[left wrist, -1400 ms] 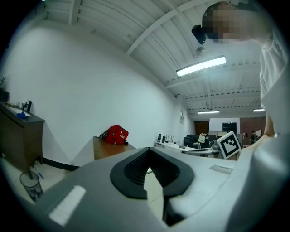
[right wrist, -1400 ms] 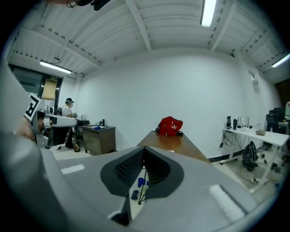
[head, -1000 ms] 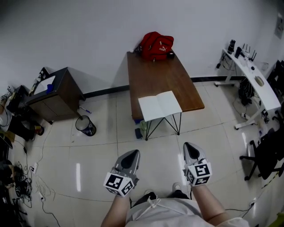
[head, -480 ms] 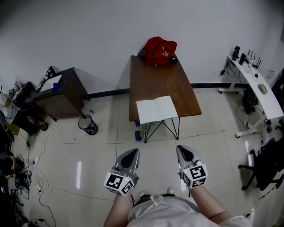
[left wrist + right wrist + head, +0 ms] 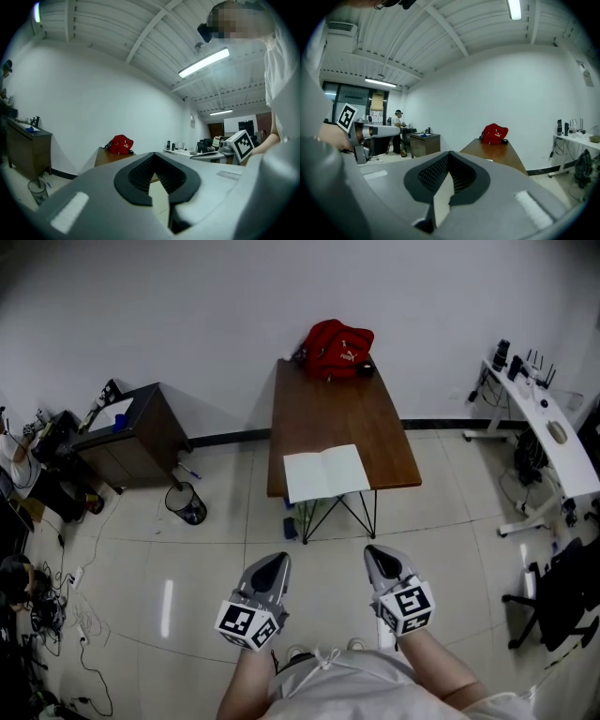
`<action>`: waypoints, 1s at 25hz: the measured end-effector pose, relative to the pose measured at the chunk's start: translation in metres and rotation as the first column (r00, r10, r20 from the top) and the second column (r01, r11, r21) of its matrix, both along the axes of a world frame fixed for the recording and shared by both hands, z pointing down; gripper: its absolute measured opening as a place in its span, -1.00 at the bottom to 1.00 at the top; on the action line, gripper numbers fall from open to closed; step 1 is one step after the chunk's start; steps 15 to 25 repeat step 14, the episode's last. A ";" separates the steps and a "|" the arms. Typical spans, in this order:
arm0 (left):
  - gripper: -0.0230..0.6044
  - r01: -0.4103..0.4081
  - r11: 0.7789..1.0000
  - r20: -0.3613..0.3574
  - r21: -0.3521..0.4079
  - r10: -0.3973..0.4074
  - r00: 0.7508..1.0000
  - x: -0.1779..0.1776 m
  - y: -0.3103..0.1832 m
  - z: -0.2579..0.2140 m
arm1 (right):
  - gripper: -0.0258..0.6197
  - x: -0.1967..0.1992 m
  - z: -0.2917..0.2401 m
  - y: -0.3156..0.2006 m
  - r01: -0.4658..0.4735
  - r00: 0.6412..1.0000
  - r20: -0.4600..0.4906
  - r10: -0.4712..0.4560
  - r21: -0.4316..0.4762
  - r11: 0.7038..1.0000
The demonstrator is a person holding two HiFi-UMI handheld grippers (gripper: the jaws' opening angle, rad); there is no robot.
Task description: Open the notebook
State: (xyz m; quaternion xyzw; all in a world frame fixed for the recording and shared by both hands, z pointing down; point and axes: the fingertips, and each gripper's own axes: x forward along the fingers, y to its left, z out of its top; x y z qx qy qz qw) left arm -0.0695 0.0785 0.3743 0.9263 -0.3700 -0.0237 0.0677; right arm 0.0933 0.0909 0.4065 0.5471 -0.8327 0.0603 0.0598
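The notebook (image 5: pixel 324 472) lies open, white pages up, at the near edge of a brown table (image 5: pixel 333 409), partly overhanging it. A red bag (image 5: pixel 337 349) sits at the table's far end. I stand on the tiled floor well short of the table. My left gripper (image 5: pixel 274 562) and right gripper (image 5: pixel 375 554) are held side by side in front of my body, both pointing at the table, both shut with nothing between the jaws. The left gripper (image 5: pixel 154 157) view shows the bag (image 5: pixel 120 144) far ahead. The right gripper (image 5: pixel 450 154) view shows the table (image 5: pixel 497 152).
A dark cabinet (image 5: pixel 131 432) and a black bin (image 5: pixel 185 505) stand left of the table. A white desk (image 5: pixel 544 427) and an office chair (image 5: pixel 562 587) are at the right. Cables lie along the left edge (image 5: pixel 37 615). Another person (image 5: pixel 397 126) stands far off.
Both grippers have shifted a little up and leftward in the head view, still shut and empty. The open notebook has not moved on the table.
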 end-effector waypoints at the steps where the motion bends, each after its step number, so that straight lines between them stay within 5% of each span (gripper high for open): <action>1: -0.91 0.002 1.000 0.002 0.003 -0.002 1.000 0.001 -0.001 -0.001 | -0.90 0.000 0.000 0.000 0.004 1.000 0.001 -0.004 0.002 1.000; 25: -0.91 0.007 1.000 -0.005 -0.014 -0.007 1.000 -0.004 -0.012 0.003 | -0.90 0.001 0.006 -0.011 -0.016 1.000 -0.007 0.016 -0.017 1.000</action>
